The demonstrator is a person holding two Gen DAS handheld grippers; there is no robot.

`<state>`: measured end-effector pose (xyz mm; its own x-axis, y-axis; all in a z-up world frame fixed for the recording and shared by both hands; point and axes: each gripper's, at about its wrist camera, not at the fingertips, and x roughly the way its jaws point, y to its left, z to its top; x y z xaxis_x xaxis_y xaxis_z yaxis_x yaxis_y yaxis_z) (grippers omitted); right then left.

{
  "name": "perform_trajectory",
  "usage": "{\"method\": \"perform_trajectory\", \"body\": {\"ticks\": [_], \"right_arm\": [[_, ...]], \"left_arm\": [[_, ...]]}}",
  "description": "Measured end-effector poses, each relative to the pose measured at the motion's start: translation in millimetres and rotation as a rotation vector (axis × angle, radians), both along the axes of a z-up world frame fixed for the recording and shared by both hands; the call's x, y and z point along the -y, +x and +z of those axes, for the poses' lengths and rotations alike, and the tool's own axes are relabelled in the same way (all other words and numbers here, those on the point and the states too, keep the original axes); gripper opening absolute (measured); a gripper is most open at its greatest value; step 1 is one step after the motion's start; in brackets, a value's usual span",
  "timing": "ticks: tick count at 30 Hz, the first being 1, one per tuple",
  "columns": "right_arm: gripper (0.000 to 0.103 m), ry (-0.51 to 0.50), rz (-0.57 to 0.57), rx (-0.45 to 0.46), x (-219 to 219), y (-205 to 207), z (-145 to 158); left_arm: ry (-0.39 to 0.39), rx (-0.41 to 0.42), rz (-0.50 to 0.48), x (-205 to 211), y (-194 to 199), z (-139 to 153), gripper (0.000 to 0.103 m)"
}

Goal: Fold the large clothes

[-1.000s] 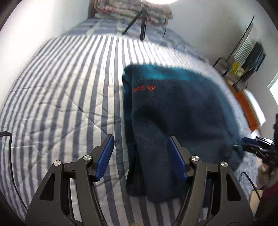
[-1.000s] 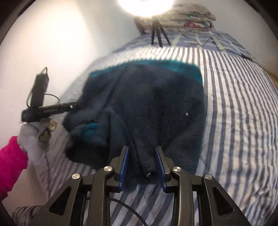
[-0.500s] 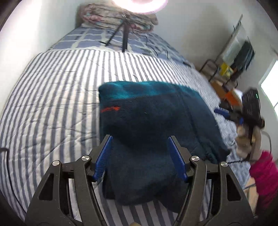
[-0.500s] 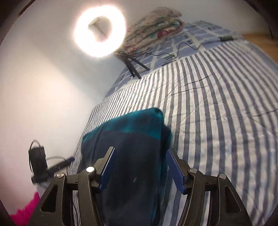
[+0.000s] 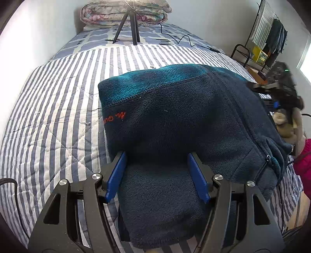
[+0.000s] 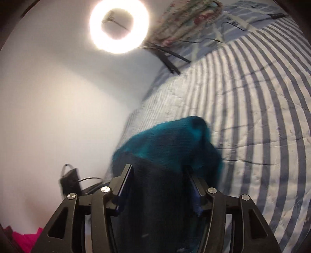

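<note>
A dark navy fleece jacket with a teal band and an orange logo lies folded on the striped bed. My left gripper is open, its blue pads straddling the near folded edge, with fleece between them and the fingertips under the upper layer. In the right wrist view the same fleece is blurred and fills the space between the fingers of my right gripper, which is open. The right gripper and hand show at the right edge of the left wrist view.
A ring light on a tripod stands at the head of the bed by folded floral bedding. A cable runs across the quilt. A clothes rack and shelf stand to the right. White wall on the left.
The right gripper opened from a narrow grip on the fleece edge and swung up towards the wall. The left gripper moved in over the folded fleece, which now lies between its pads.
</note>
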<state>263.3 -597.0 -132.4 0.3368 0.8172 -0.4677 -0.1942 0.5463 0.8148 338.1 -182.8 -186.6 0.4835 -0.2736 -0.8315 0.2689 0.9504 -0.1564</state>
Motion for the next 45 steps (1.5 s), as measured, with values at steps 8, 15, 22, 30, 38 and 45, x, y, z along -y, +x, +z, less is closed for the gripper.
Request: {"method": "perform_trajectory", "body": {"ticks": [8, 15, 22, 30, 38, 45], "right_arm": [[0.061, 0.345, -0.125, -0.150, 11.1, 39.5, -40.4], [0.035, 0.527, -0.217, -0.147, 31.6, 16.0, -42.4], [0.035, 0.370, -0.253, -0.084, 69.3, -5.6, -13.6], [0.035, 0.358, -0.177, -0.184, 35.0, 34.8, -28.3], [0.000, 0.428, -0.288, -0.043, 27.9, 41.0, -5.6], [0.010, -0.004, -0.244, -0.001, 22.4, 40.8, 42.3]], "left_arm": [[0.008, 0.011, 0.001, 1.8, 1.9, -3.5, 0.067], [0.007, 0.013, -0.001, 2.5, 0.8, -4.1, 0.067], [0.013, 0.014, -0.006, 3.7, 0.1, -4.0, 0.067], [0.023, 0.018, -0.005, 5.3, 0.5, -3.9, 0.067], [0.027, 0.027, -0.006, 5.7, -0.3, -4.4, 0.067], [0.015, 0.027, 0.002, 3.4, -2.5, -3.0, 0.067]]}}
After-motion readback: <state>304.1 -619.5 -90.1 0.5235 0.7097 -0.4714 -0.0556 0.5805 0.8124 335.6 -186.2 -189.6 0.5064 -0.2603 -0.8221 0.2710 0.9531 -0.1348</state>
